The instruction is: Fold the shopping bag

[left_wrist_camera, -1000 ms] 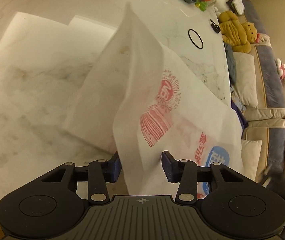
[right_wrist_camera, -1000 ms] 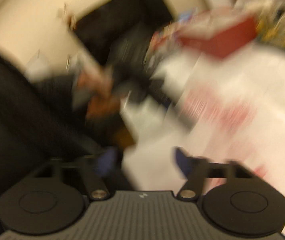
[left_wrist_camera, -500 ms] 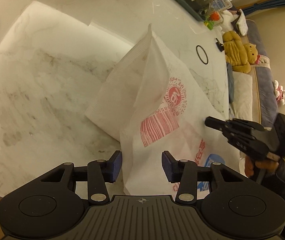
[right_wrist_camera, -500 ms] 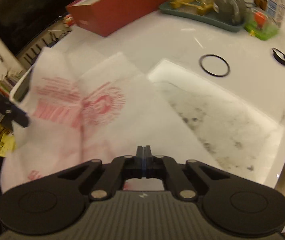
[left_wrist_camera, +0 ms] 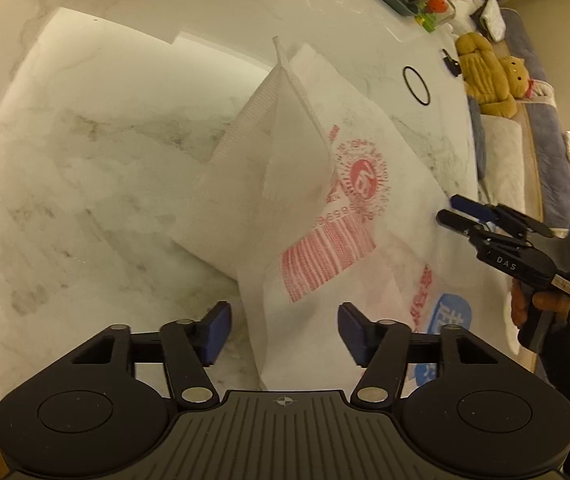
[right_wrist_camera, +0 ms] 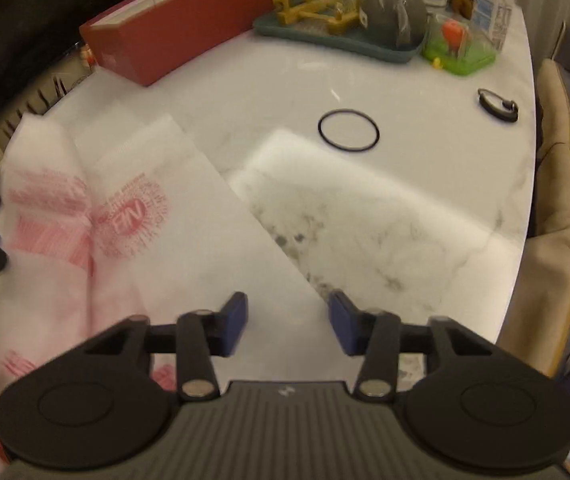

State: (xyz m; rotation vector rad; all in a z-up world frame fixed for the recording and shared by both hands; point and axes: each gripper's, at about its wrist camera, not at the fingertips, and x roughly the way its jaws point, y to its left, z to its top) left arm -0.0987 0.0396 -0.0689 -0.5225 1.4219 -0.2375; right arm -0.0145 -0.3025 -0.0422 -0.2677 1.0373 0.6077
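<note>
A white shopping bag (left_wrist_camera: 317,208) with red print lies partly folded on the marble table (left_wrist_camera: 85,160), one flap doubled over and a creased corner sticking up. My left gripper (left_wrist_camera: 285,330) hangs over the bag's near edge. Its jaws are opening, a fold of the bag stands between them and the pads are clear of it. My right gripper (right_wrist_camera: 289,322) hovers over the bag's (right_wrist_camera: 189,232) long right edge, its jaws opening with only the flat bag beneath them. In the left wrist view the right gripper (left_wrist_camera: 455,210) is at the bag's right side, held by a hand.
At the back of the table stand a red box (right_wrist_camera: 173,40), a teal tray (right_wrist_camera: 337,36) of kitchen things and a green container (right_wrist_camera: 461,52). A black ring (right_wrist_camera: 349,132) and a small black clip (right_wrist_camera: 499,106) lie on the marble. A chair (right_wrist_camera: 557,240) and a sofa with plush toys (left_wrist_camera: 493,76) are to the right.
The left jaws have spread wider around the bag fold, which has sunk lower. The right gripper swung down to the bag's right edge, was shut half a second ago and now stands parted.
</note>
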